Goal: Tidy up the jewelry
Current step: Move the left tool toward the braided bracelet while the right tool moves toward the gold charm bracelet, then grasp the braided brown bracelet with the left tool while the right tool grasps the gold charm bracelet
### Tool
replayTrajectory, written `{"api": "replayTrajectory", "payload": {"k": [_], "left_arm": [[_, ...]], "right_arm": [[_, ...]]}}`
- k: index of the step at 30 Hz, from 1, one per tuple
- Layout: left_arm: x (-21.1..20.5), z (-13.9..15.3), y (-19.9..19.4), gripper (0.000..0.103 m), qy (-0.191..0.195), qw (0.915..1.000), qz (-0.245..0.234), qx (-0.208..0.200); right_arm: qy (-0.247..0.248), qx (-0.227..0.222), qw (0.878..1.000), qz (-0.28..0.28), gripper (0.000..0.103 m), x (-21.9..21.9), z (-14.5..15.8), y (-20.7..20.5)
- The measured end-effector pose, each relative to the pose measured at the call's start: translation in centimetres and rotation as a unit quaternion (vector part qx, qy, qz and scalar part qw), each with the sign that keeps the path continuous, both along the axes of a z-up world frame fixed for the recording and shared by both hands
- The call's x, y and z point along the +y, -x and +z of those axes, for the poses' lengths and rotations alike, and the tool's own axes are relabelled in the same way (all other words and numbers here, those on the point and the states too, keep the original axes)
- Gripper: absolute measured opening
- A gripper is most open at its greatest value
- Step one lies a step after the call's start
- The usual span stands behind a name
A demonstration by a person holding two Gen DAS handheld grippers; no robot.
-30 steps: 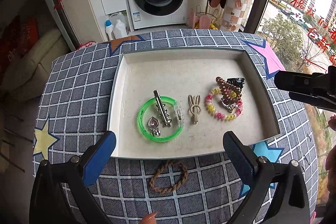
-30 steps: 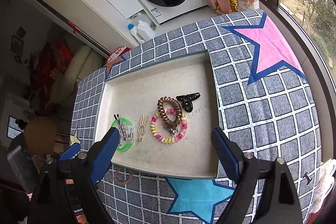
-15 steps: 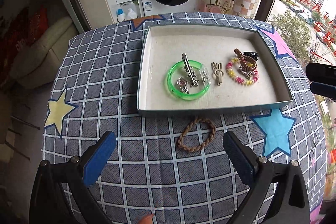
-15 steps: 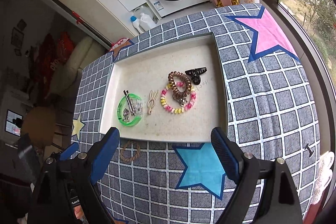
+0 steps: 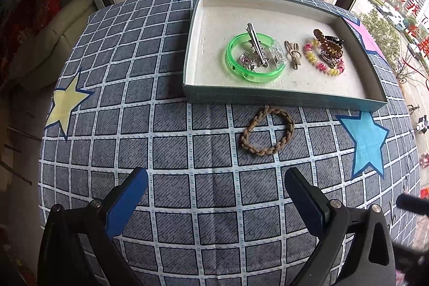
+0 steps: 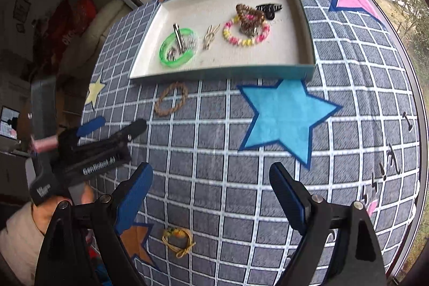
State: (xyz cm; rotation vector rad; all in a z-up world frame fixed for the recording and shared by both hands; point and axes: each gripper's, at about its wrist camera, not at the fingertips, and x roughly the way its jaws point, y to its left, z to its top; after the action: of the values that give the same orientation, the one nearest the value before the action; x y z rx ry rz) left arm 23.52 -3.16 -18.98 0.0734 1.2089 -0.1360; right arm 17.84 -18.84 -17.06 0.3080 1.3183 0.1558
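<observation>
Tray (image 5: 284,98): holds green bangle (image 5: 253,58), clips, bead bracelet (image 5: 323,58)
Braided hair tie (image 5: 266,133): on cloth, just outside tray's near wall
Left gripper (image 5: 215,201): wide open, empty
Right gripper (image 6: 210,195): wide open, empty

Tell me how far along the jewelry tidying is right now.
Mostly done: the green bangle, clips and beaded bracelet already lie in the tray. Nothing is in hand; the left gripper and right gripper are both open and empty. Left: the braided hair tie just outside the tray, and a yellow elastic near the table's front edge.
</observation>
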Motion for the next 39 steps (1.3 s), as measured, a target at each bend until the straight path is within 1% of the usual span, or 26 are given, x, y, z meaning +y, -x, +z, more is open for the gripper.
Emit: {"api": "replayTrajectory", "payload": {"k": [5, 9, 12, 14, 15, 16, 21, 22, 23, 26, 31, 33, 34, 36, 39], "left_arm": [[0.2, -0.8, -0.4, 0.103, 0.008, 0.9998, 0.013, 0.011], [0.2, -1.2, -0.9, 0.103, 0.015, 0.9997, 0.015, 0.013], [-0.2, -1.6, -1.3, 0.103, 0.019, 0.9997, 0.009, 0.013], [-0.6, -1.8, -1.5, 0.098, 0.018, 0.9997, 0.002, 0.015], [-0.7, -2.0, -1.7, 0.098, 0.017, 0.9997, 0.0, 0.017], [-0.8, -2.0, -1.7, 0.098, 0.018, 0.9997, 0.0, 0.016], [-1.5, -2.0, -2.3, 0.098, 0.021, 0.9997, -0.011, 0.008], [-1.8, -2.1, -2.5, 0.096, 0.022, 0.9996, -0.013, 0.007], [-2.1, -2.2, -2.7, 0.09, 0.021, 0.9996, -0.016, 0.007], [-2.6, -2.6, -3.3, 0.09, 0.021, 0.9995, -0.02, 0.011], [-3.5, -2.8, -3.7, 0.09, 0.019, 0.9994, -0.029, 0.004], [-3.6, -2.8, -3.7, 0.09, 0.016, 0.9993, -0.034, 0.002], [-3.8, -2.9, -3.8, 0.09, 0.015, 0.9992, -0.037, 0.001], [-4.4, -3.1, -4.2, 0.084, 0.015, 0.999, -0.042, 0.002], [-4.8, -3.1, -4.4, 0.083, 0.02, 0.9988, -0.045, 0.001]], "right_arm": [[0.018, 0.032, 0.999, 0.04, 0.091, 2.9, -2.4, 3.4], [0.042, 0.034, 0.996, 0.077, 0.09, 4.9, -3.7, 5.1], [0.062, 0.025, 0.991, 0.115, 0.089, 6.0, -4.4, 6.0], [0.079, 0.023, 0.987, 0.138, 0.083, 6.7, -4.9, 6.5], [0.084, 0.022, 0.986, 0.146, 0.077, 7.0, -5.1, 6.6], [0.088, 0.022, 0.984, 0.151, 0.074, 7.2, -5.3, 6.7], [0.101, 0.011, 0.98, 0.171, 0.072, 8.4, -5.8, 7.1], [0.105, 0.01, 0.979, 0.176, 0.071, 8.7, -6.0, 7.1], [0.109, 0.009, 0.977, 0.181, 0.07, 9.0, -6.2, 7.1], [0.132, -0.006, 0.97, 0.203, 0.068, 10.4, -6.4, 7.2], [0.168, -0.024, 0.957, 0.235, 0.062, 12.0, -6.8, 7.8], [0.177, -0.028, 0.953, 0.245, 0.061, 12.5, -7.0, 8.1], [0.178, -0.03, 0.951, 0.249, 0.06, 12.6, -7.0, 8.2], [0.179, -0.032, 0.95, 0.253, 0.059, 12.8, -7.0, 8.4], [0.18, -0.036, 0.948, 0.259, 0.056, 13.4, -7.0, 8.8]]}}
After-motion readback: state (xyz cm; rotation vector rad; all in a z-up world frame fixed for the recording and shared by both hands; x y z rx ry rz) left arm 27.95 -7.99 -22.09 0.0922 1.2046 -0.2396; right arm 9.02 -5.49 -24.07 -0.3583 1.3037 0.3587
